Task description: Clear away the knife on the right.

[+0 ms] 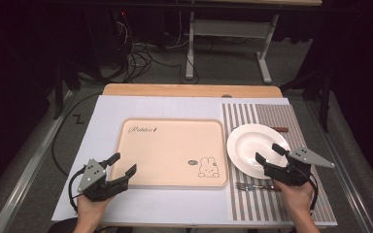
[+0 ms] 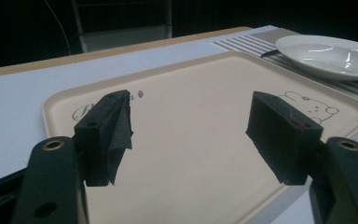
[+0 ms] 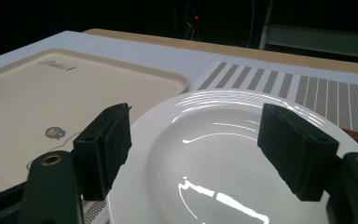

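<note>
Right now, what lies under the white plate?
The white plate rests on the striped placemat, with a fork beside its near rim. Whatever lies directly beneath the plate is covered.

A white-covered table (image 1: 126,104) carries a beige tray (image 1: 170,145) (rabbit-printed) and striped placemat (image 1: 281,114).

1. The tray (image 1: 172,153) bears the cursive word "Rabbit" near its far left corner
2. Near the tray's near right corner, beside a drawn rabbit (image 1: 206,167), a small dark speech bubble (image 3: 55,133) reads "hi~"
</note>
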Demonstrator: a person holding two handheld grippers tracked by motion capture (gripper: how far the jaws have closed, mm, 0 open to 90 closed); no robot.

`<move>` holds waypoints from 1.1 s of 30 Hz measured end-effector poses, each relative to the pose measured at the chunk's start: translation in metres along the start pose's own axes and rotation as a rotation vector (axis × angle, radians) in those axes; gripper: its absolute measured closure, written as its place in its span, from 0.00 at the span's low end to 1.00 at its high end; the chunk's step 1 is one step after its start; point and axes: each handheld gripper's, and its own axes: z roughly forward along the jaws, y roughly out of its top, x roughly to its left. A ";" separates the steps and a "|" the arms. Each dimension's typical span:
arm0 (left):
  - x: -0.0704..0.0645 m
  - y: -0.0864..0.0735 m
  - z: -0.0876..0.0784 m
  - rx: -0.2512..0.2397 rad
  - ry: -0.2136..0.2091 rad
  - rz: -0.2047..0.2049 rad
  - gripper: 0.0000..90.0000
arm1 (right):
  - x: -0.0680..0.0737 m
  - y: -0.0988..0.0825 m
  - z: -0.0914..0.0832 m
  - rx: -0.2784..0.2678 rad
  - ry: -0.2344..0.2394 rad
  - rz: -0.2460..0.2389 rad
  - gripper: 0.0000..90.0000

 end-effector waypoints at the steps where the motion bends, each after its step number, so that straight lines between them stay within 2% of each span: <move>1: 0.000 0.000 0.000 0.000 0.001 0.000 0.34 | -0.001 0.002 0.001 -0.003 -0.004 0.001 0.30; 25: 0.000 0.000 0.001 0.000 0.008 0.001 0.34 | -0.020 0.016 0.009 0.014 -0.049 0.007 0.32; 33: 0.001 0.000 0.001 0.000 0.008 0.002 0.34 | -0.028 0.021 0.011 0.012 -0.051 0.033 0.33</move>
